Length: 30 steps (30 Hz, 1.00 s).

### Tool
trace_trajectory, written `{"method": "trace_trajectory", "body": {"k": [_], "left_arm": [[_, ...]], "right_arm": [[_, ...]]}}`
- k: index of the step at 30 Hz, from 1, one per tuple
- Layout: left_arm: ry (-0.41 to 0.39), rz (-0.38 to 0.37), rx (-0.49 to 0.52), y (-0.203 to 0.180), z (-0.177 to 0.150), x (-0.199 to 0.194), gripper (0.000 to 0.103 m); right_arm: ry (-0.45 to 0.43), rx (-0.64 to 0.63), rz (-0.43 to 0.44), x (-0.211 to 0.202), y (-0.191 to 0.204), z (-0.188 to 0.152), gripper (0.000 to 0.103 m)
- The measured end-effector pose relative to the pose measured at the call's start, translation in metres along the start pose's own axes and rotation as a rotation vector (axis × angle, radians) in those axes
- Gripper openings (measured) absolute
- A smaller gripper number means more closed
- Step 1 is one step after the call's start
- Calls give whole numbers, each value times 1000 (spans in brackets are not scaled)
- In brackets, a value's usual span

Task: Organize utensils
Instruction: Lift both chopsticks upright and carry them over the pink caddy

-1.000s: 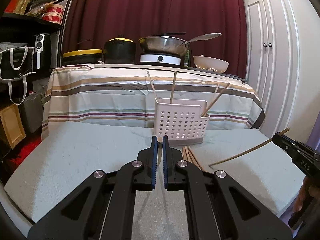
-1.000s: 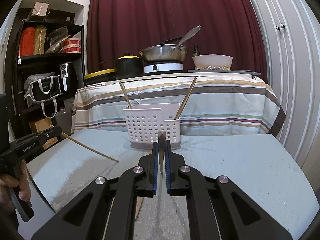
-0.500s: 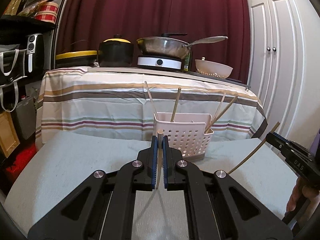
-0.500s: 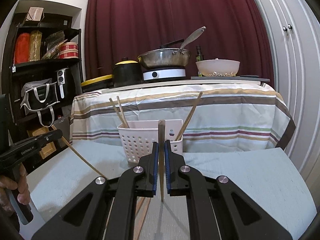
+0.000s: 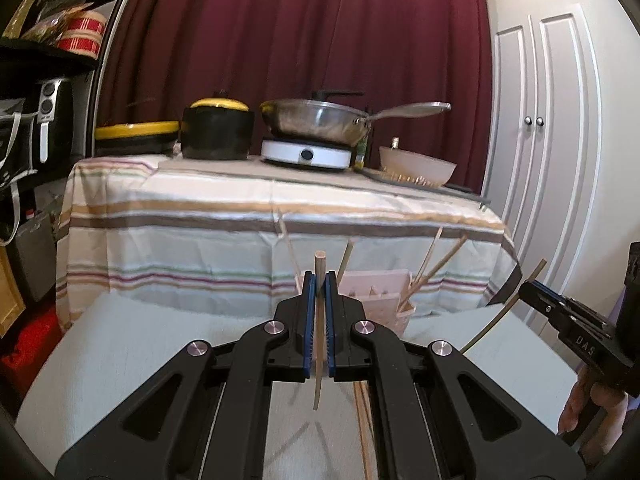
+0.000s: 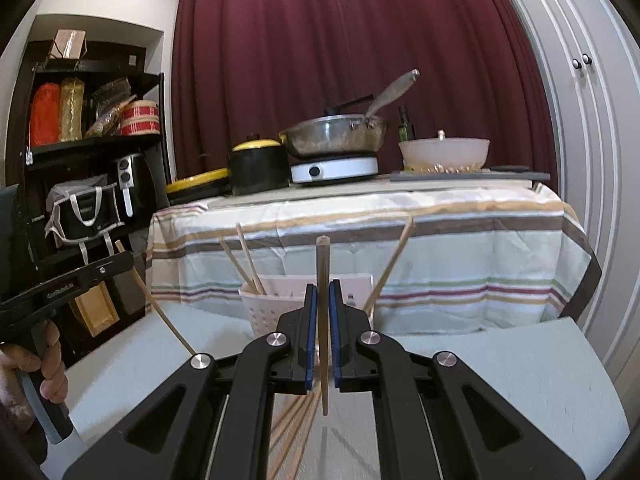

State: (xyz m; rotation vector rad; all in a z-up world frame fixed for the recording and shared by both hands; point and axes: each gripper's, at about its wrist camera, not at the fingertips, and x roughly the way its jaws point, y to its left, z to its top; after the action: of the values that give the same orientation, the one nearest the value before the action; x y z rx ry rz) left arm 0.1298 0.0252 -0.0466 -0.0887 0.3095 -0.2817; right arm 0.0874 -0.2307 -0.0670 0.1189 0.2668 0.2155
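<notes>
My left fingers (image 5: 319,280) are pinched on a single chopstick (image 5: 319,320), which stands nearly upright between the blue pads, its top poking above the tips and its lower end hanging free over the grey desk (image 5: 140,352). My right fingers (image 6: 322,292) clamp a second chopstick (image 6: 322,320) the same way, upright, its lower end clear of the desk. Under my right fingers a loose bundle of chopsticks (image 6: 292,432) lies flat on the desk, fanned toward me. Just beyond both sets of fingers stands the white perforated holder (image 6: 272,300), with several chopsticks leaning out of it at angles to both sides. In the right view my left hand (image 6: 44,364) grips its tool at the picture's left edge. Behind the holder hangs a striped tablecloth (image 6: 440,240), and on top of it sit a black pot with a yellow lid (image 6: 258,168), a steel pan (image 6: 336,136) on a white burner, and a pale bowl (image 6: 444,154).
</notes>
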Motion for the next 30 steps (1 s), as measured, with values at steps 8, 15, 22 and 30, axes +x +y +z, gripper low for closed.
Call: {"method": "trace_trajectory", "body": {"k": [8,15,22,30], "left_arm": [[-89,-17,38,-8,43,5,5],[-179,-3,32,-4,76,17,5],[-207,-7,18,0,100,49,5],[-198,-21,33,-5,105,86,5]], "right_arm": [[-104,-28,8,1,3,42,7],[-185,-43,-5,18,-1,73,7],[-208,-50,-11,50,-5,87,7],[-165,-32,-21,87,-17,78,7]]}}
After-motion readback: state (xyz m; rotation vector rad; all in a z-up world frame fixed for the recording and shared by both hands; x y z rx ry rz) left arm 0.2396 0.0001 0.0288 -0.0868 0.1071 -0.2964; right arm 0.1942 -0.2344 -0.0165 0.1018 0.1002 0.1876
